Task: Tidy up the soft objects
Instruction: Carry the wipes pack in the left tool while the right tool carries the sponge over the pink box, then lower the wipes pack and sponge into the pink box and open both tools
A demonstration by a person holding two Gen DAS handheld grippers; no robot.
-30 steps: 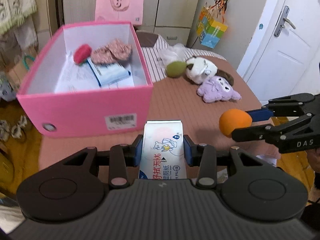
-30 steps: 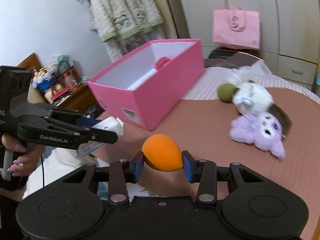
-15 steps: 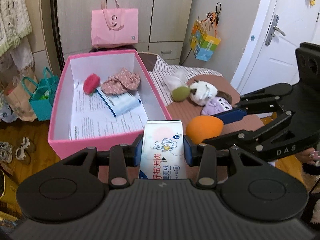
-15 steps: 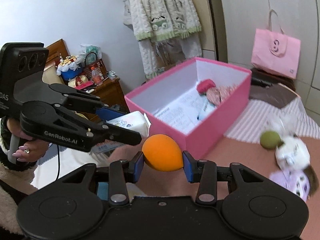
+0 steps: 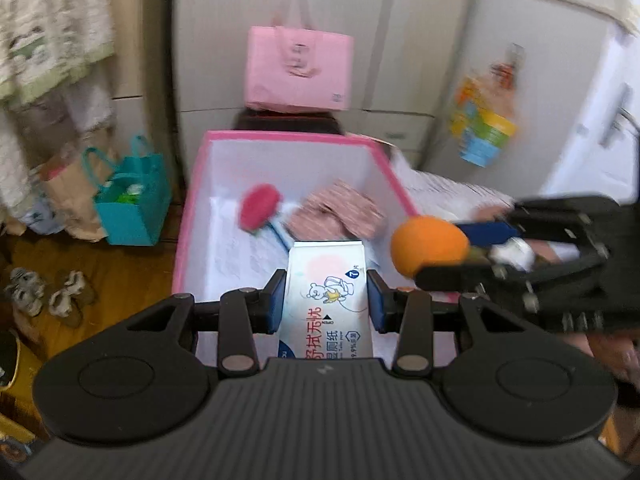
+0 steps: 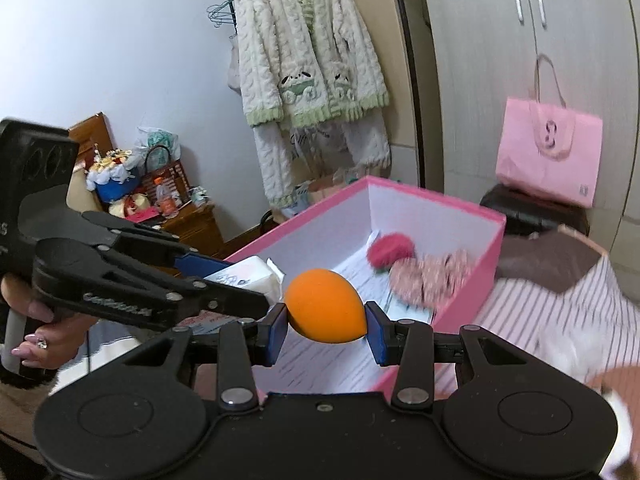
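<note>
My left gripper (image 5: 326, 300) is shut on a white pack of wet tissues (image 5: 325, 280) and hangs over the near end of the open pink box (image 5: 288, 138). My right gripper (image 6: 326, 322) is shut on an orange egg-shaped sponge (image 6: 325, 305), held over the same box (image 6: 436, 200) just right of the tissue pack (image 6: 248, 274). In the left wrist view the sponge (image 5: 430, 245) and right gripper (image 5: 448, 254) come in from the right. Inside the box lie a red puff (image 5: 260, 207), pink patterned cloth pieces (image 5: 340, 214) and white papers (image 5: 236, 248).
A pink bag (image 5: 299, 70) stands behind the box against the wardrobe. A teal bag (image 5: 132, 196) and shoes (image 5: 48, 294) sit on the floor at left. A striped cloth (image 6: 560, 308) covers the table right of the box. A fluffy jacket (image 6: 308, 52) hangs on the wall.
Both grippers have moved together from the table's front edge to above the pink box, each keeping its object. The plush toys on the table have slipped out of the left view.
</note>
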